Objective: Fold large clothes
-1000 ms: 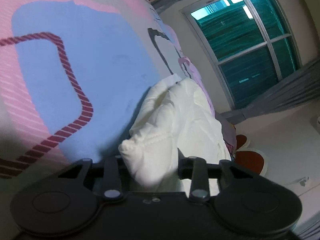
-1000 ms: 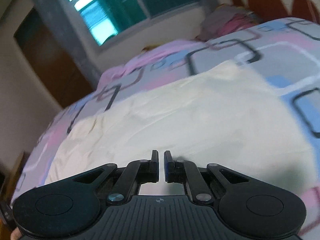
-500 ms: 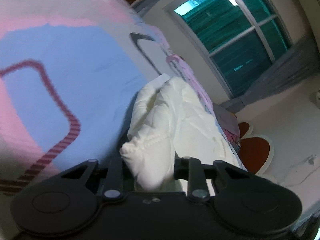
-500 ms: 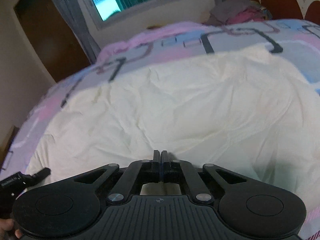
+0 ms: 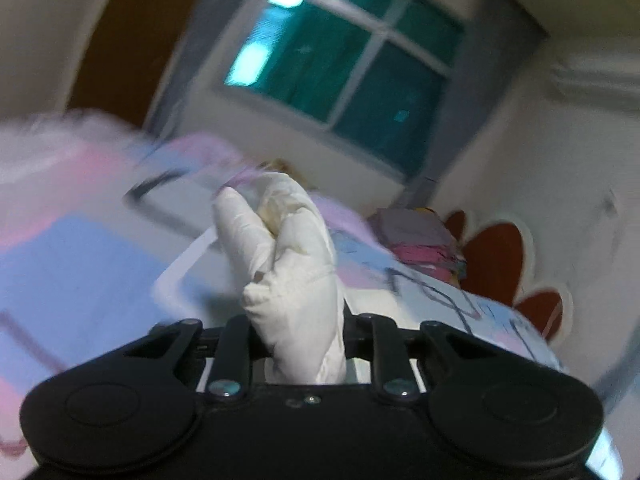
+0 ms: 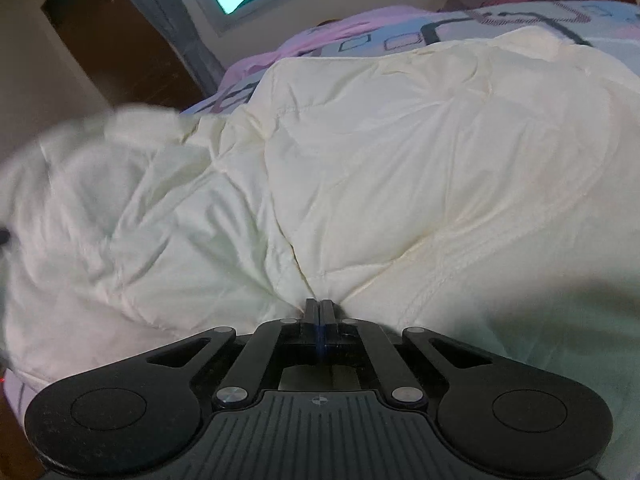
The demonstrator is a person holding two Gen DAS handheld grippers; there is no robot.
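Note:
A large cream-white padded garment (image 6: 380,152) lies spread over the patterned bed. My right gripper (image 6: 319,305) is shut, its fingertips pinching a fold of the garment at its near edge. In the left wrist view my left gripper (image 5: 298,340) is shut on a bunched corner of the same white garment (image 5: 288,256), which stands up between the fingers, lifted above the bed. The left fingertips are hidden by the cloth.
The bed cover (image 5: 80,264) has pink, blue and grey patches with dark outlines. A window (image 5: 344,64) is in the far wall. A red and white scalloped headboard (image 5: 500,256) and folded pink cloth (image 5: 420,236) sit at the right.
My left gripper has lifted and swung with the garment corner, now facing the window. My right gripper closed onto the garment's edge, and the garment's left side has risen and folded over.

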